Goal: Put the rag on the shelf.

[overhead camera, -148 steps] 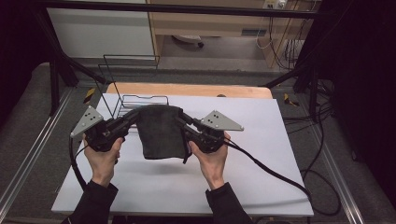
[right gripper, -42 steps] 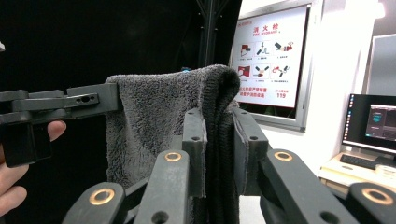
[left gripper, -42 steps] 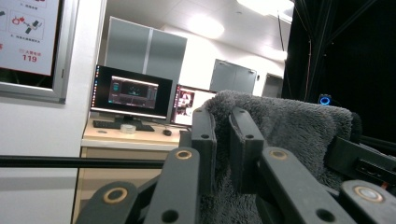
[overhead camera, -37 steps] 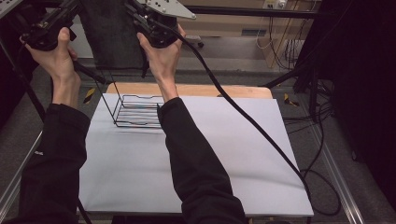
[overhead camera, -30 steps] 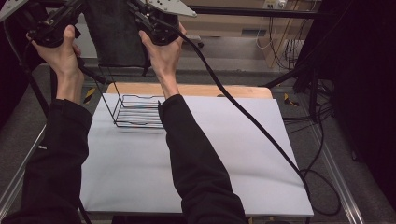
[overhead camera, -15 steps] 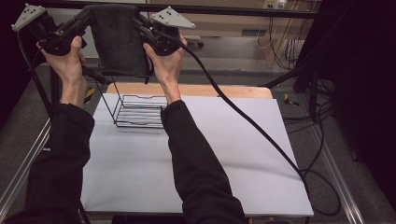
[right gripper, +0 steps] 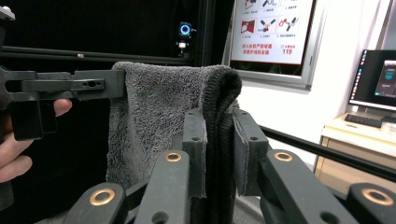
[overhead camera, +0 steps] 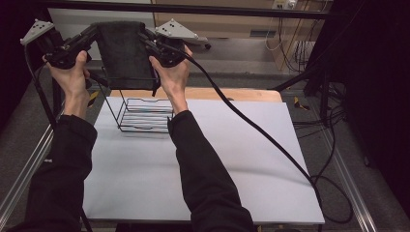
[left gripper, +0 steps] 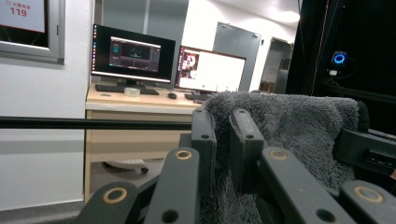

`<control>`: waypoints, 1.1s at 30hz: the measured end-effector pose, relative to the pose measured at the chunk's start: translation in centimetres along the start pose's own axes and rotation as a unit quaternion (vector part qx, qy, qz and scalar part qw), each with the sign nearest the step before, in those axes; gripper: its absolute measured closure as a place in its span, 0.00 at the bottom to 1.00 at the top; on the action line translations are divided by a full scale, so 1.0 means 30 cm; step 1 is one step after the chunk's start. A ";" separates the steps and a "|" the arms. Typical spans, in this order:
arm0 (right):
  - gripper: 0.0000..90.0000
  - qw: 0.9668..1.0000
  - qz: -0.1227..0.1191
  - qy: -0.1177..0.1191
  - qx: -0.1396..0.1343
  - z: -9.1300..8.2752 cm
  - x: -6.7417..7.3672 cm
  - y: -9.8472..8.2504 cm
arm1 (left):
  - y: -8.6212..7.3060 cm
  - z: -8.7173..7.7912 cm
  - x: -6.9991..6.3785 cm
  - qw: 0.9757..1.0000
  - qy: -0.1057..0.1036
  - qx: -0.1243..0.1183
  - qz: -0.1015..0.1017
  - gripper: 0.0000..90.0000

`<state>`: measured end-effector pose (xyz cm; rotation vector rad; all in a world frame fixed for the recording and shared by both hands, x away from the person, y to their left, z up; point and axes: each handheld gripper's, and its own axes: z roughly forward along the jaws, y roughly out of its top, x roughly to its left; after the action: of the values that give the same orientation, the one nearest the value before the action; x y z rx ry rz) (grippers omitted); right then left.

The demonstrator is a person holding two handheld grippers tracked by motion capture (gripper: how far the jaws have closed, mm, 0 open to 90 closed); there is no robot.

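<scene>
Both the left gripper (overhead camera: 92,35) and right gripper (overhead camera: 145,38) have jaws clenched on the dark grey fluffy folded towel's (overhead camera: 124,53) top corners, hanging above the black wire rack (overhead camera: 143,113), not yet draped.

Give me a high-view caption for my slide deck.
Both grippers, left and right, hold a folded grey towel above a wire rack.

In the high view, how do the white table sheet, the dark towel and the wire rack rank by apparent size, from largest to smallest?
1. White table sheet, by far the largest.
2. Dark towel and wire rack look about alike; the towel is held up nearer the camera, so I would not rank these two.
</scene>
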<state>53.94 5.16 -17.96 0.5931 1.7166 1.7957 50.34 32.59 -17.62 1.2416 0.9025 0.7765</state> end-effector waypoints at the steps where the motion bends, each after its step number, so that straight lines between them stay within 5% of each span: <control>1: 0.86 1.000 0.001 0.000 0.003 -0.002 0.001 -0.003 | -0.006 -0.004 0.000 1.000 -0.001 0.001 -0.001 0.90; 14: 0.86 1.000 0.002 0.010 0.023 -0.037 0.024 -0.047 | -0.044 -0.047 0.005 0.999 -0.015 0.028 0.018 0.90; 33: 0.86 0.999 -0.027 0.019 0.034 -0.078 0.054 -0.079 | -0.066 -0.104 -0.015 0.997 -0.024 0.045 0.051 0.90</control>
<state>51.44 4.54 -20.59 0.5381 1.8080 1.7270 47.37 33.23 -19.78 1.3886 0.8494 0.7902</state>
